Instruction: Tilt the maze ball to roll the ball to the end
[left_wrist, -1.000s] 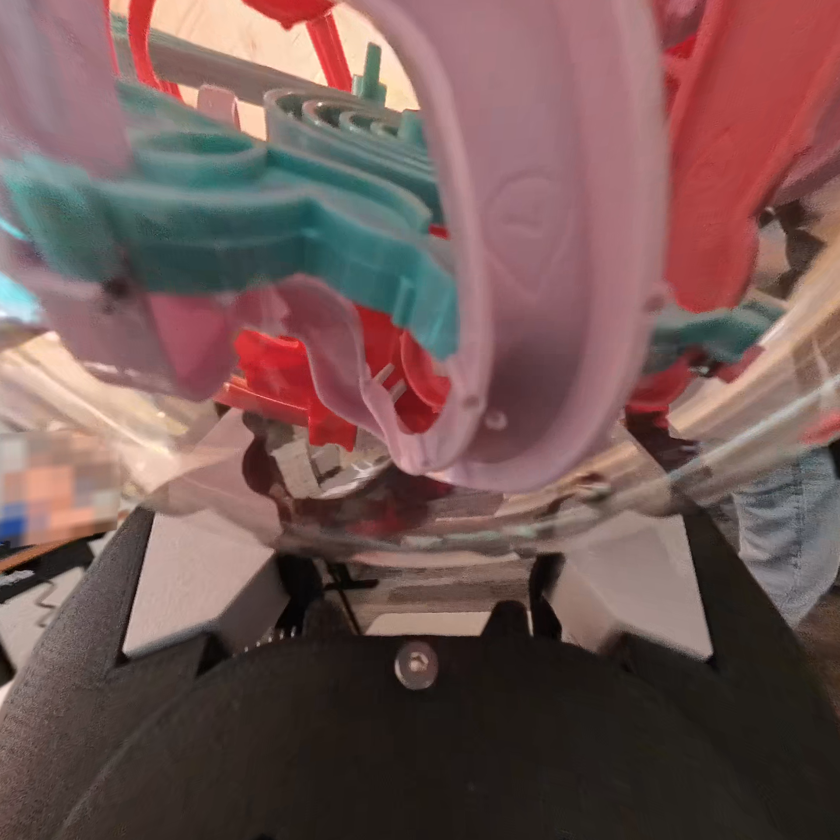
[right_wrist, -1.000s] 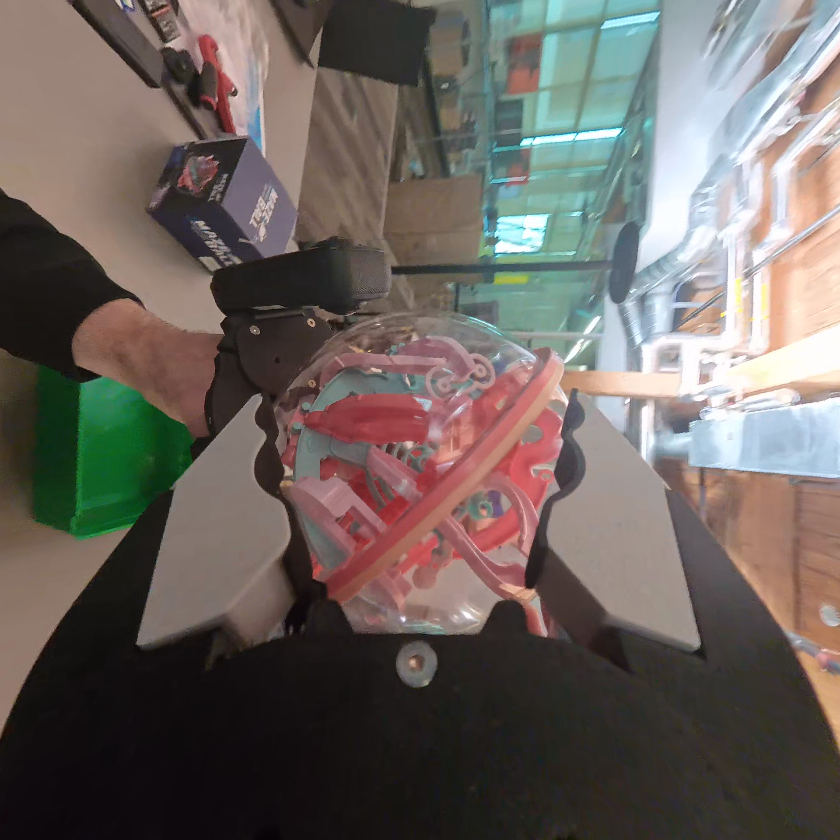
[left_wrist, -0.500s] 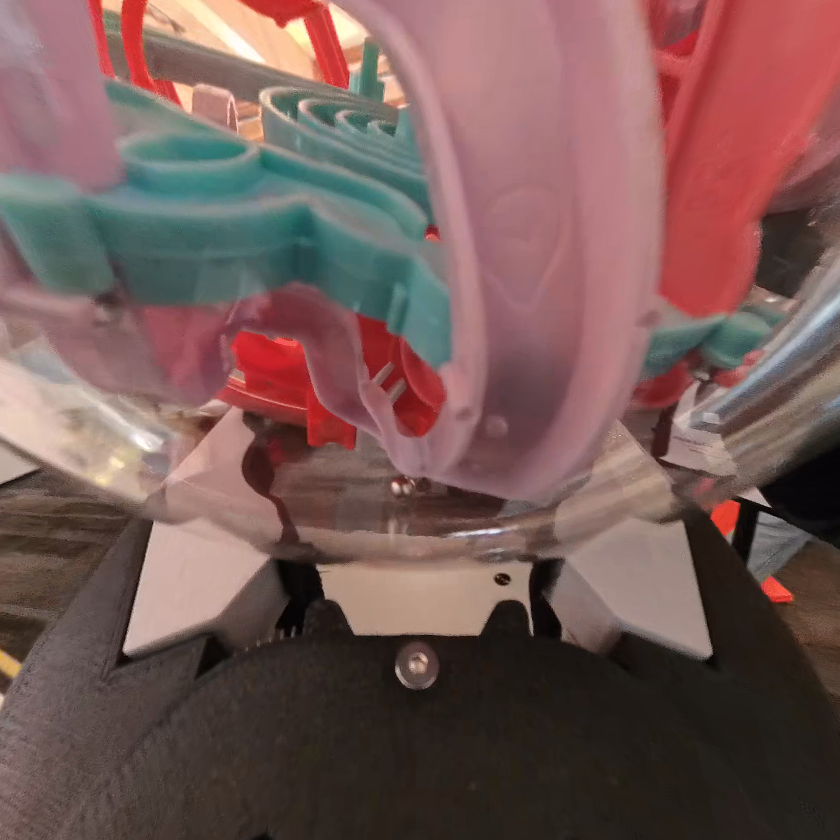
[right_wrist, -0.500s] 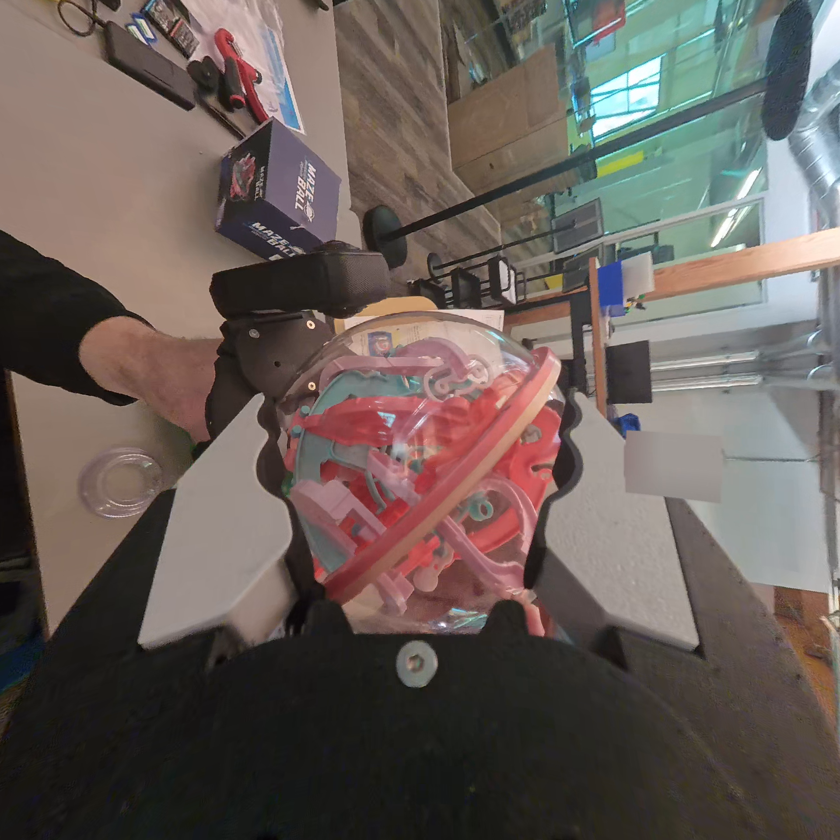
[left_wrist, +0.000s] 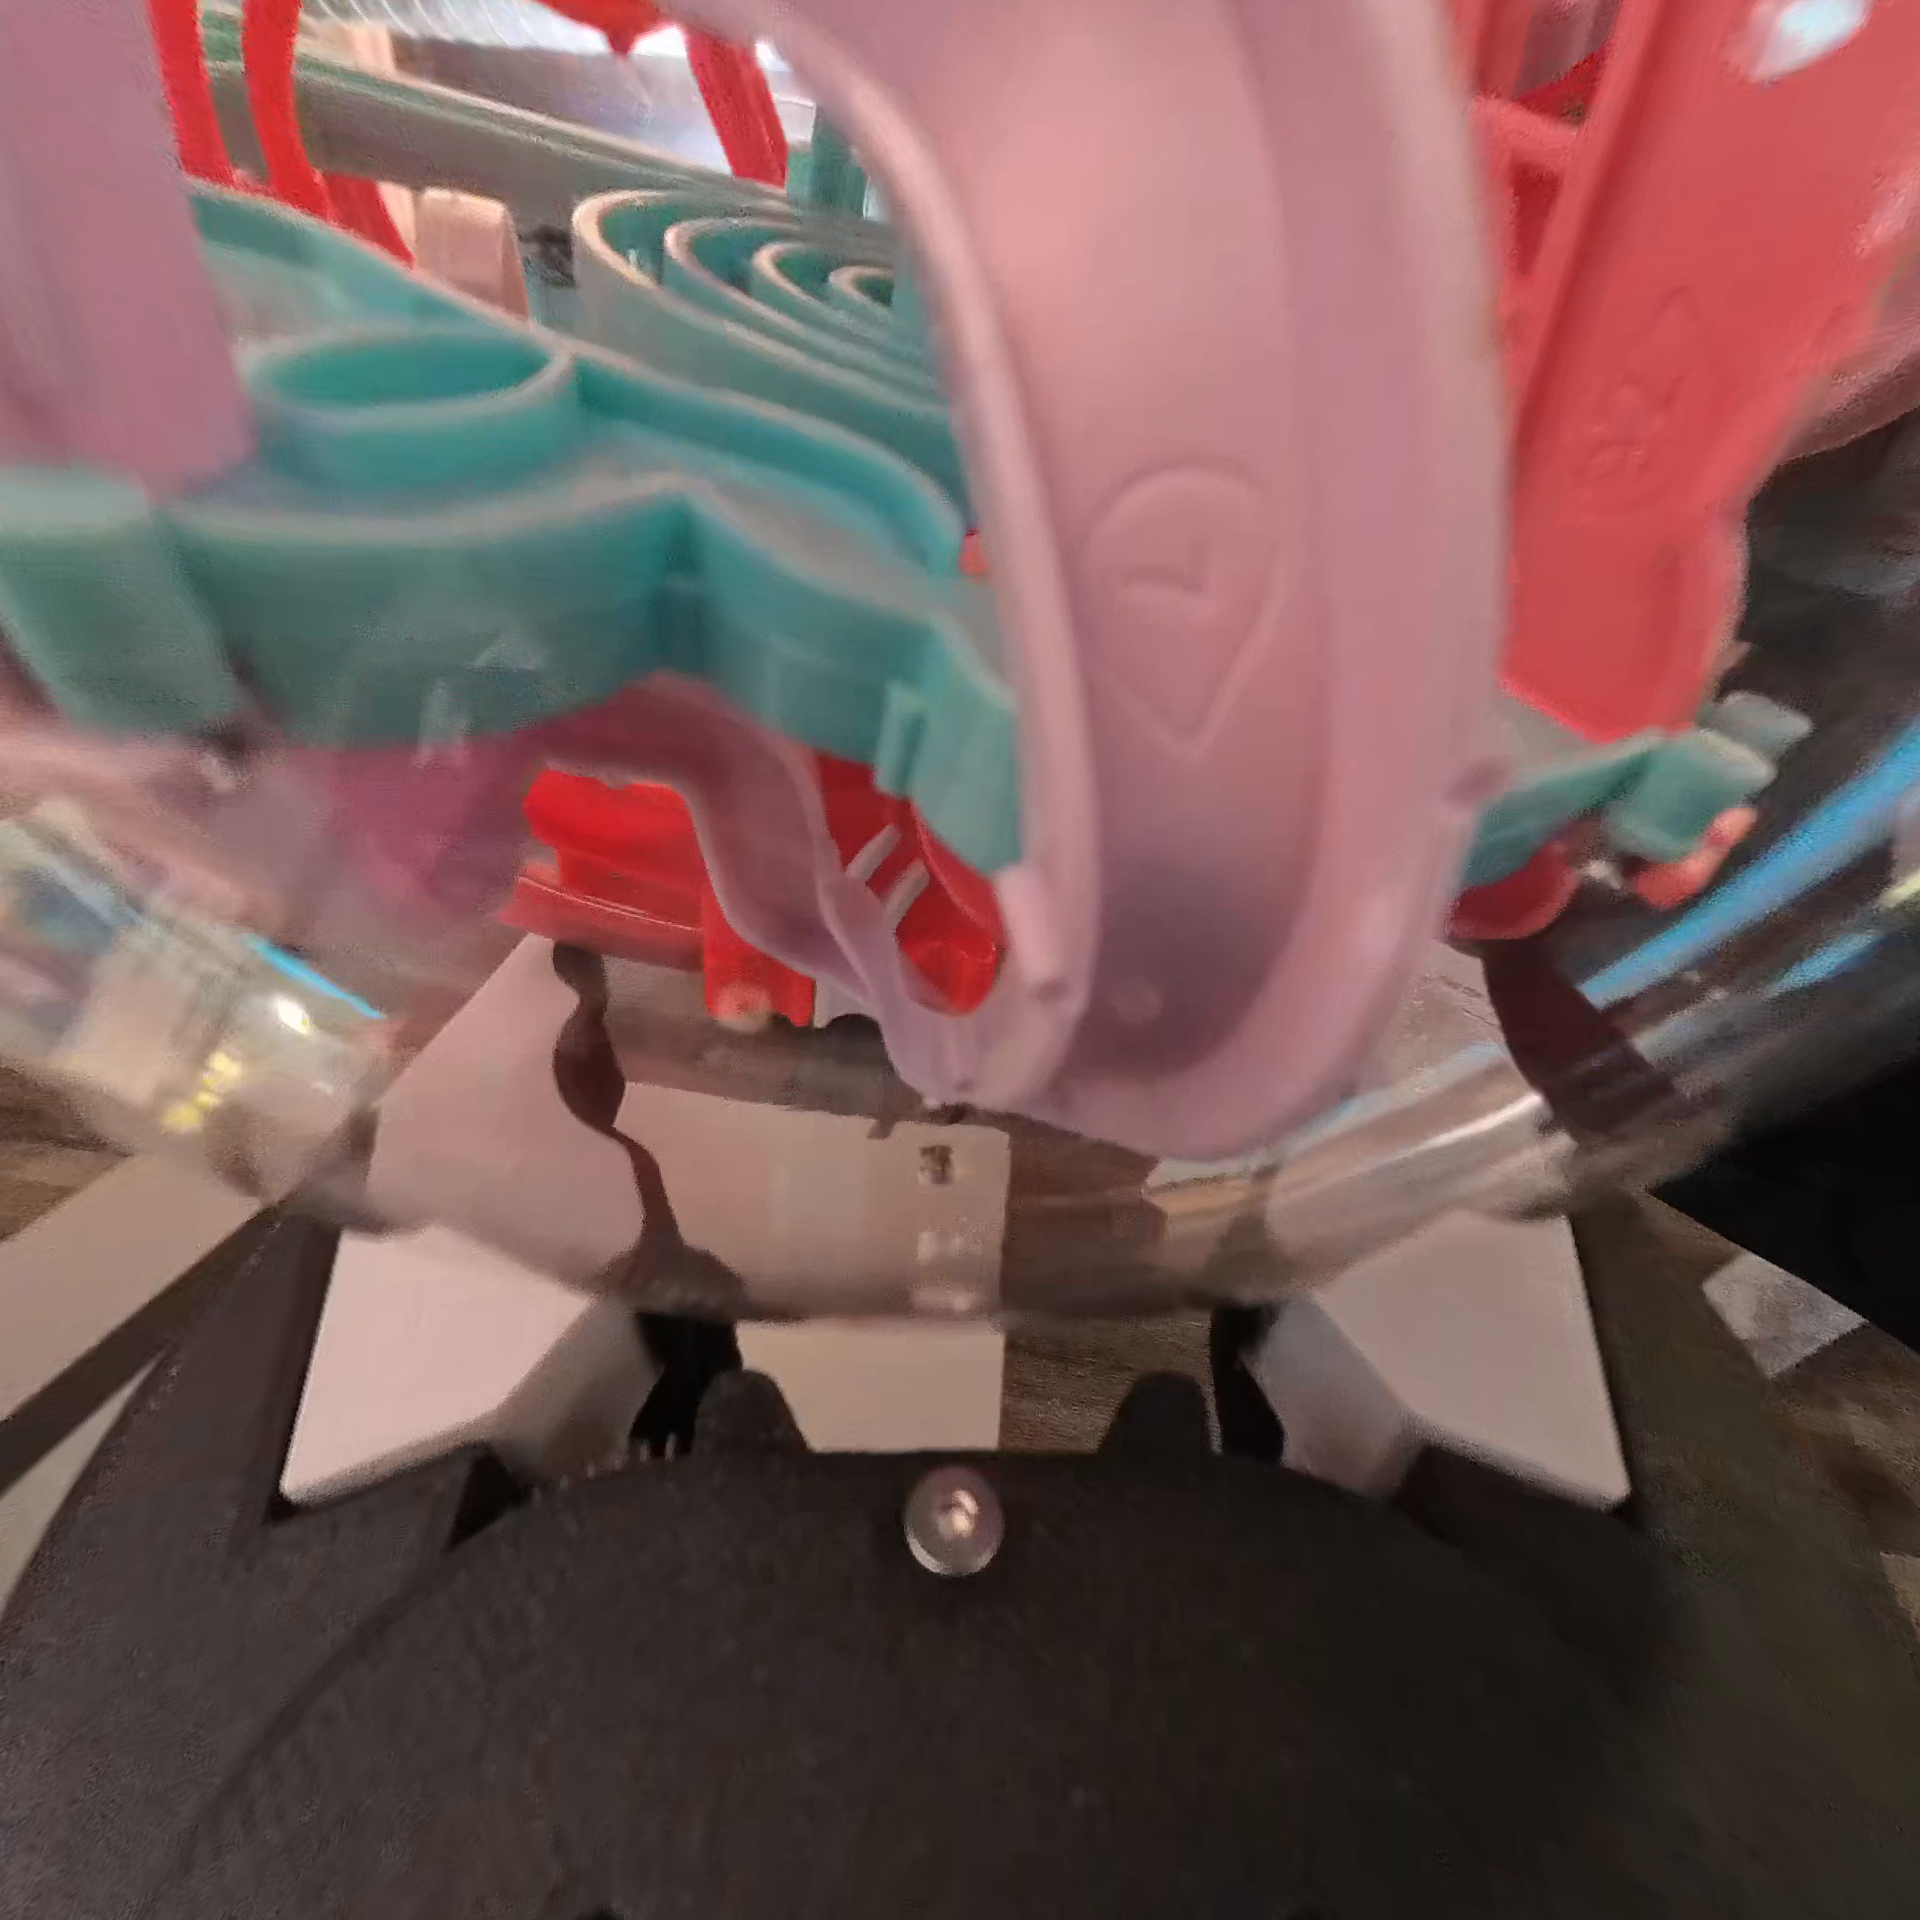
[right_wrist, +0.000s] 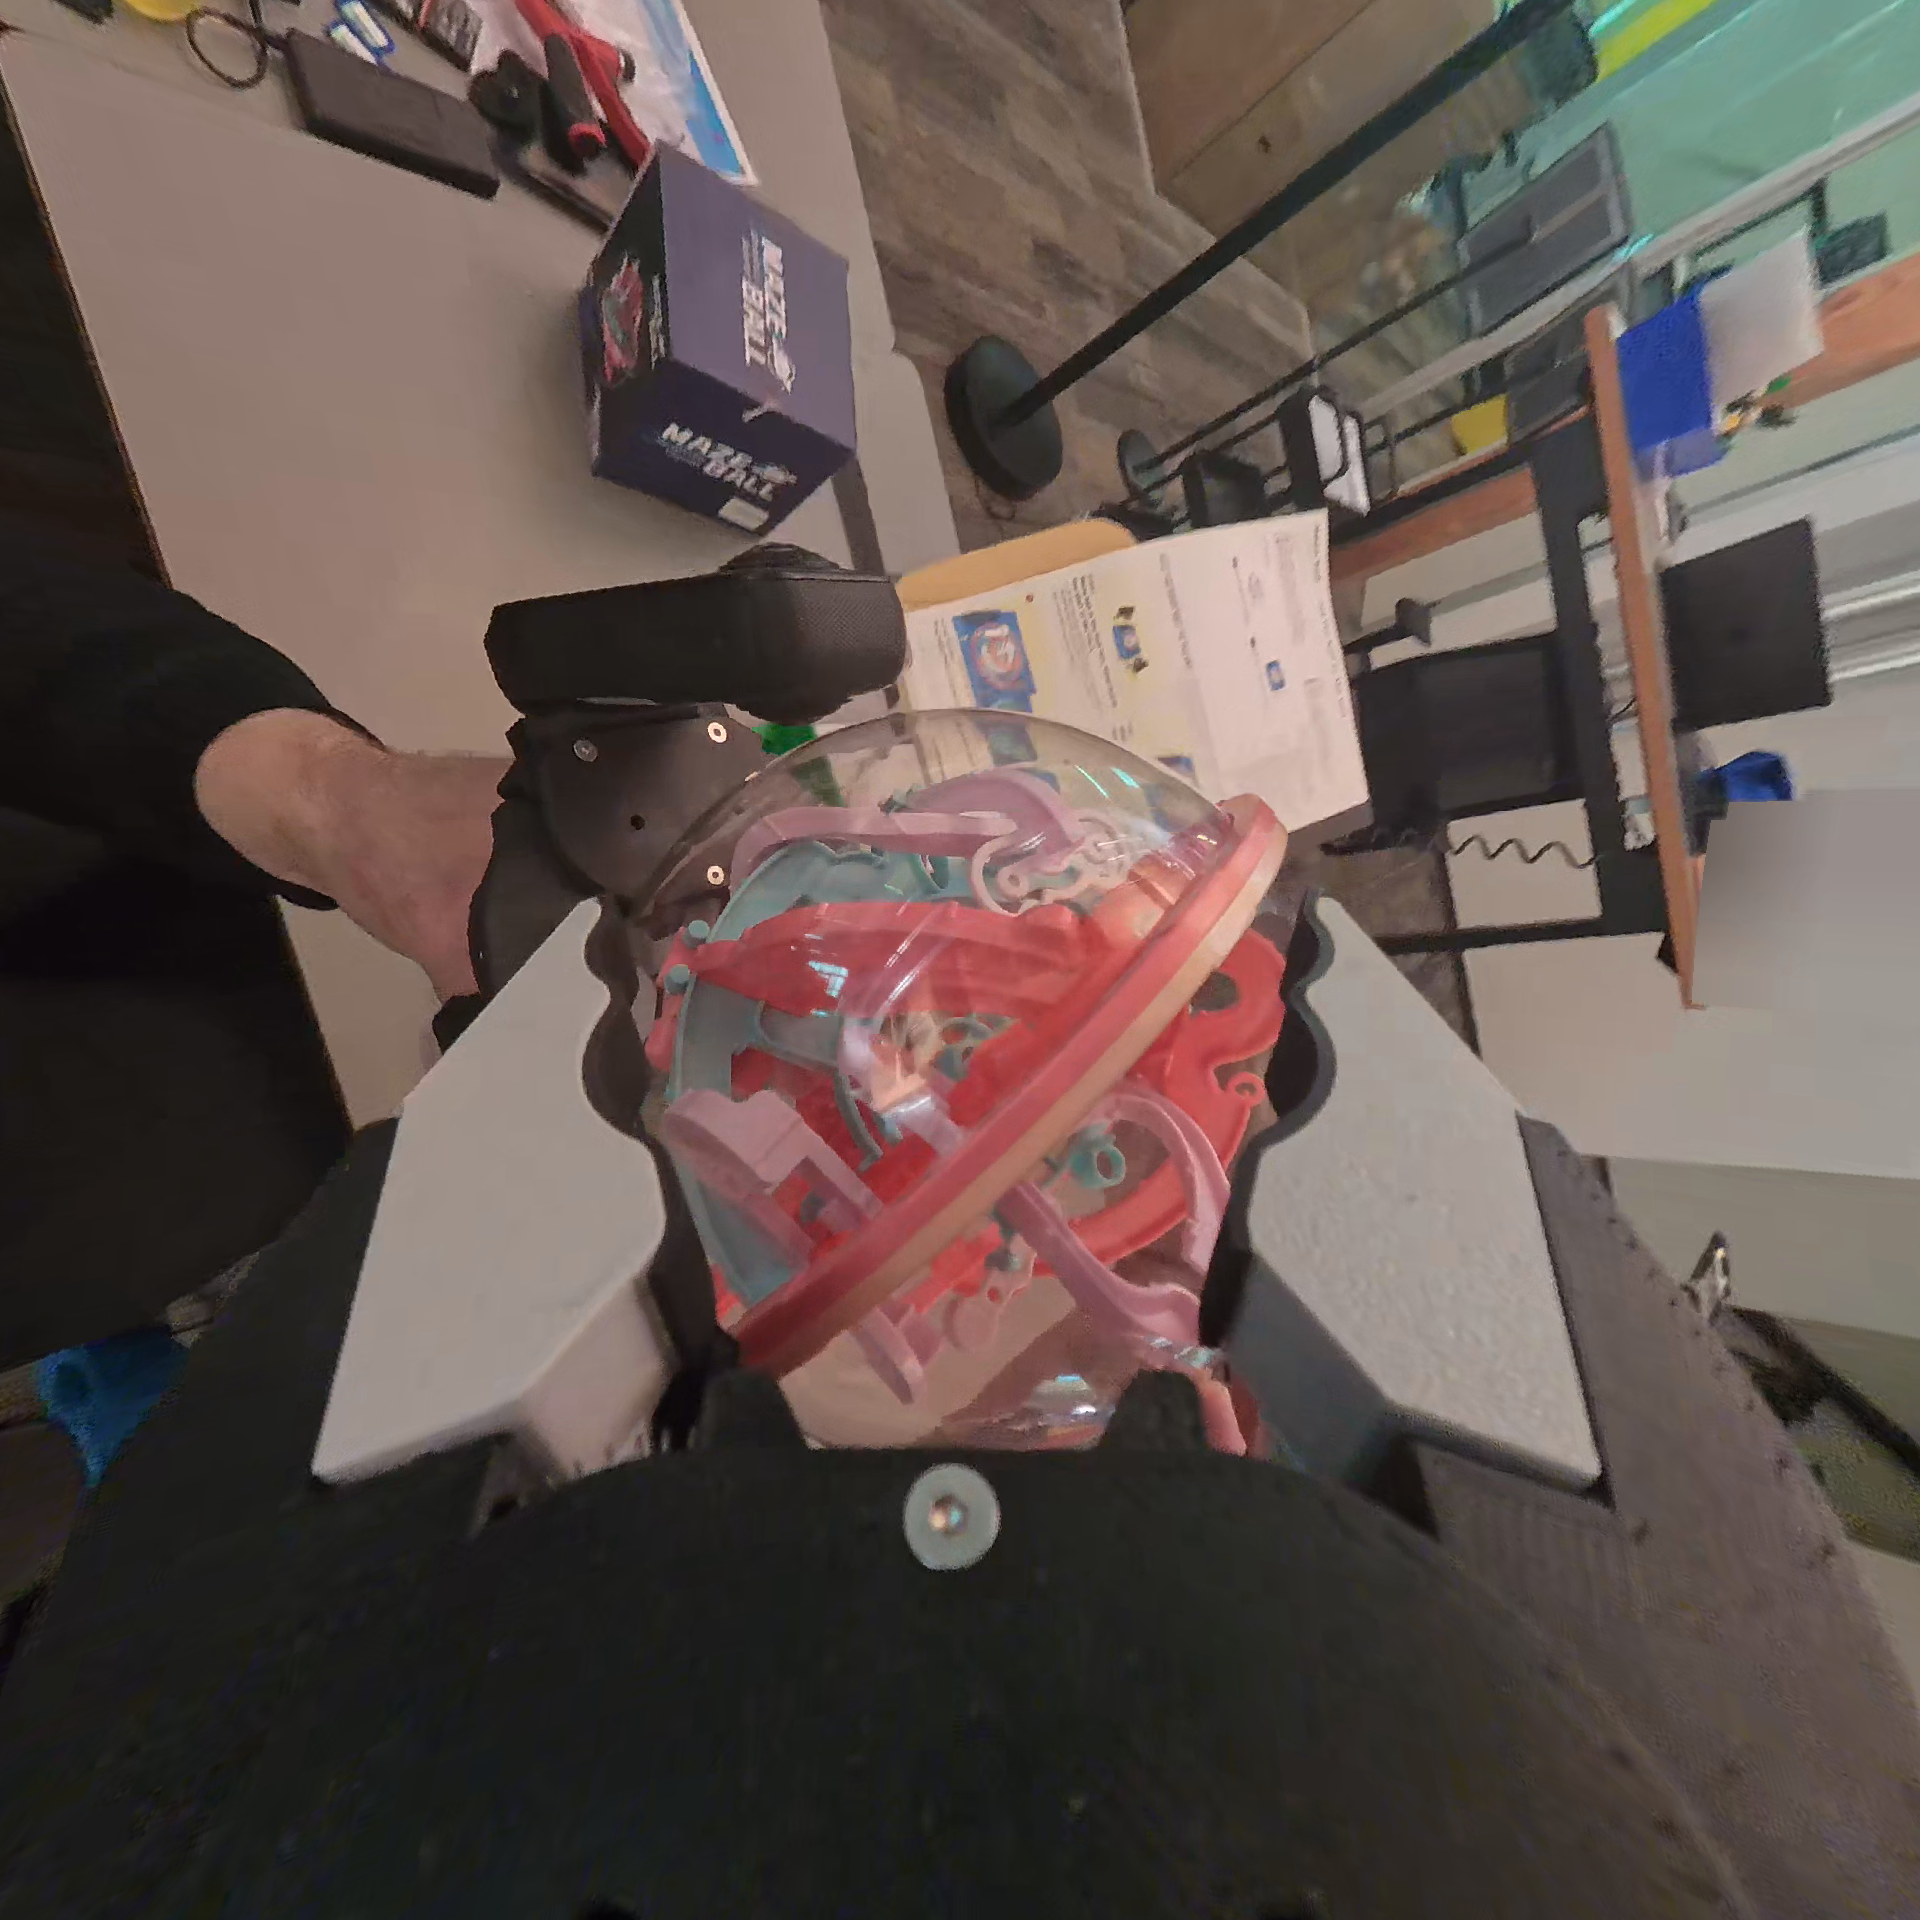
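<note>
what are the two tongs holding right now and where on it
Both hold the maze ball. The right tongs clamp opposite sides of its clear shell. The left tongs also grip the shell; the exact contact is blurred.

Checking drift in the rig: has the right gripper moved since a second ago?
Yes. The right gripper, shut on the maze ball, has swung: the blue box on the grey table shifted rightward in its view.

The maze ball is blurred, overfilling the left wrist view.
</note>
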